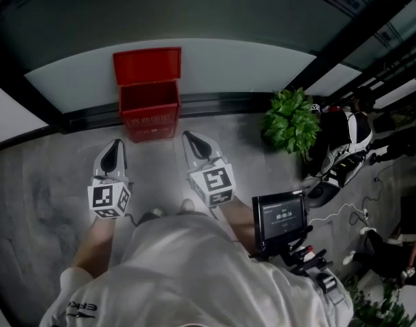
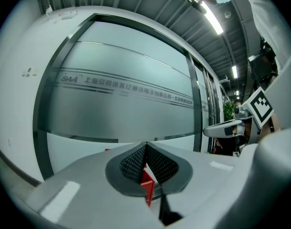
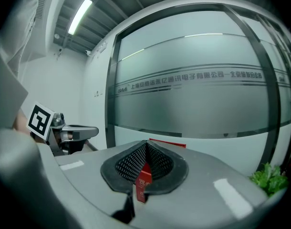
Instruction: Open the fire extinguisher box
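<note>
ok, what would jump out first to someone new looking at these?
The red box stands on the floor against the frosted glass wall, with its lid raised. In front of it, nearer the person, are the left gripper and the right gripper, both shut and empty. A green plant sits to the right of the box.

Brightness: your head view is dim, corners vignetted black.
Light source: ceiling tube lamps (image 2: 213, 18) glare above you in both gripper views.
Distortion: fisheye bends your frosted glass wall (image 3: 193, 99).
</note>
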Demonstrator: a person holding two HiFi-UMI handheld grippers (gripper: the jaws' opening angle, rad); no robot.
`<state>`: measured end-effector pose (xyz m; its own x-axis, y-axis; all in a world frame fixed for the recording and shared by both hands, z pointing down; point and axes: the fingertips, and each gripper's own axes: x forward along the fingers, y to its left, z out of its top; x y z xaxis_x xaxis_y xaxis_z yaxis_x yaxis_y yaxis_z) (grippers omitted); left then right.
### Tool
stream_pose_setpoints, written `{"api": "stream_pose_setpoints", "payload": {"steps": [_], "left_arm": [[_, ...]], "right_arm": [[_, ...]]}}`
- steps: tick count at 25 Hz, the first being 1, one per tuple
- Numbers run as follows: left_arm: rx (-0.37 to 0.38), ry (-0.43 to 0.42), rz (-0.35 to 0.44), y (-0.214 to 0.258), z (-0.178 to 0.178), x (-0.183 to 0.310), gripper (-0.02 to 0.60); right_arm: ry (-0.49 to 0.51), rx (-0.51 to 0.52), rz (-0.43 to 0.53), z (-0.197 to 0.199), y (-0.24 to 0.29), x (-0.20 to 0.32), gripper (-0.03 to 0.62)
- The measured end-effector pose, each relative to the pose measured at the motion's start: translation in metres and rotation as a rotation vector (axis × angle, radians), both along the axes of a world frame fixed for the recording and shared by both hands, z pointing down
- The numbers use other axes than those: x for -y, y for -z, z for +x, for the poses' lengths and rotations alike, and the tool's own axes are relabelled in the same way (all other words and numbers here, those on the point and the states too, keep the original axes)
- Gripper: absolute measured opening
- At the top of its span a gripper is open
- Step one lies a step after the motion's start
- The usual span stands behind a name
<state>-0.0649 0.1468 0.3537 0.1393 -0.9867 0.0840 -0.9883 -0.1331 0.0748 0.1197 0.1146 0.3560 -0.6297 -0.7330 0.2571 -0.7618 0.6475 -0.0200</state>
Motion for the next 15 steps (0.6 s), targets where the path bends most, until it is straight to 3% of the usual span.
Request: {"api": "stream_pose_setpoints", "payload": {"steps": [15], "left_arm": [[-0.025,-0.063,-0.004,0.003,-0.005,0.011,0.003]], "right_arm": [[-0.039,0.002,0.048,-0.013,0.018,-0.003,0.012]]}}
